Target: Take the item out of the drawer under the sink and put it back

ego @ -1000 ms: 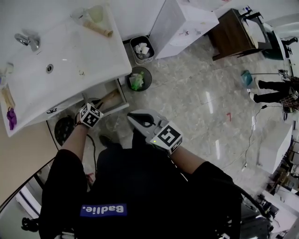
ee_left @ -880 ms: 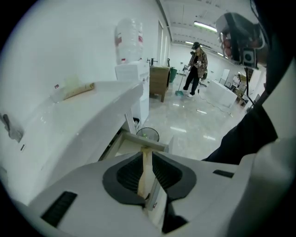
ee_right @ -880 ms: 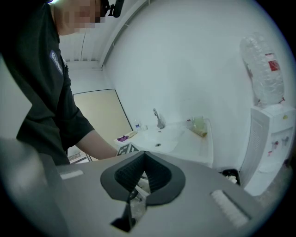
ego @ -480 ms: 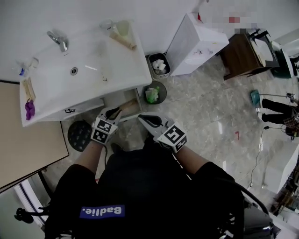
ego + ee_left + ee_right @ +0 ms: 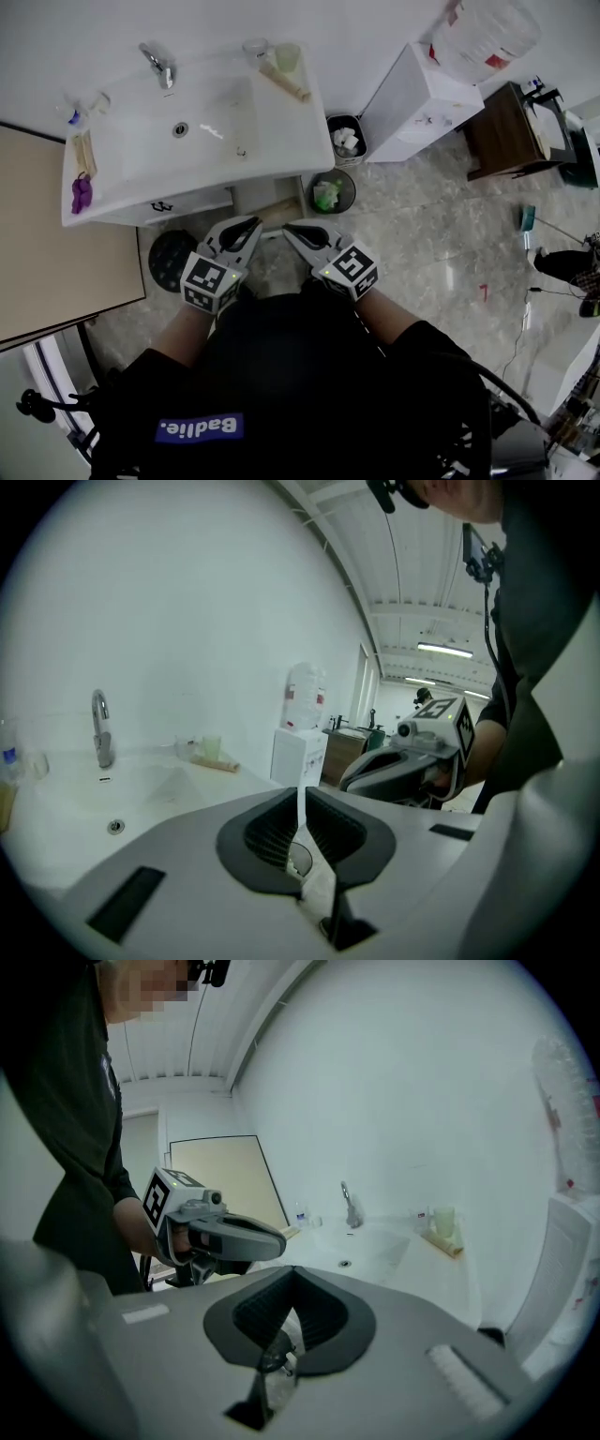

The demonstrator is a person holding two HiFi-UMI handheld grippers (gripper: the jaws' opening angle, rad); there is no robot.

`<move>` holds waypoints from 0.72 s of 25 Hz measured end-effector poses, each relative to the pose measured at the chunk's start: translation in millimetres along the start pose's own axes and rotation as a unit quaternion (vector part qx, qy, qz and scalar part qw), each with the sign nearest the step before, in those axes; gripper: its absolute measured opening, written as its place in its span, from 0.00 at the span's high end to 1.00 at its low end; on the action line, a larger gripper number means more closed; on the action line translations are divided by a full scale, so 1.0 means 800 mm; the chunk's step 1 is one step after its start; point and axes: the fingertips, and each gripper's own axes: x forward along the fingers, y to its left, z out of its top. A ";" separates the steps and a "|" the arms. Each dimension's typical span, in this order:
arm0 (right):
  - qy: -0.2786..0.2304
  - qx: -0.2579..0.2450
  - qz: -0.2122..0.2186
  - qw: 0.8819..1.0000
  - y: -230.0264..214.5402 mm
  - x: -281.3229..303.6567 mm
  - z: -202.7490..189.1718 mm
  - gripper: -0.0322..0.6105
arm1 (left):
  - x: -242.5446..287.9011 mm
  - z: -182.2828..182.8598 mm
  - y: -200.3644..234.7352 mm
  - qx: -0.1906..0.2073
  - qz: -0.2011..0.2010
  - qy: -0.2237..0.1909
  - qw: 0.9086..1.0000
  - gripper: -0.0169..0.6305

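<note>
Two grippers up and clear of the drawer, wooden item left inside

Left gripper (image 5: 249, 227) has come back from the open drawer (image 5: 265, 201) under the sink (image 5: 281, 141), where it sat a second ago beside the wooden item (image 5: 282, 208); that item now lies in the drawer with nothing touching it, so the putting back looks done and only shutting the drawer may remain. Its jaws are closing, down to a narrow slit with nothing between them. Right gripper (image 5: 292, 231), level with it and just beside, has its jaws together and empty
</note>
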 end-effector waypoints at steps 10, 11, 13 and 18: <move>-0.010 -0.029 0.020 0.999 0.029 0.013 0.025 0.95 | -0.064 0.035 -0.016 -0.022 0.009 -0.060 0.998 0.96; -0.012 -0.030 0.021 0.999 0.031 0.013 0.027 0.95 | -0.066 0.033 -0.018 -0.024 0.010 -0.062 0.998 0.96; -0.015 -0.034 0.024 0.999 0.036 0.012 0.032 0.95 | -0.069 0.028 -0.020 -0.031 0.012 -0.065 0.997 0.96; -0.023 -0.044 0.033 0.998 0.043 0.013 0.039 0.95 | -0.073 0.022 -0.022 -0.045 0.018 -0.070 0.996 0.96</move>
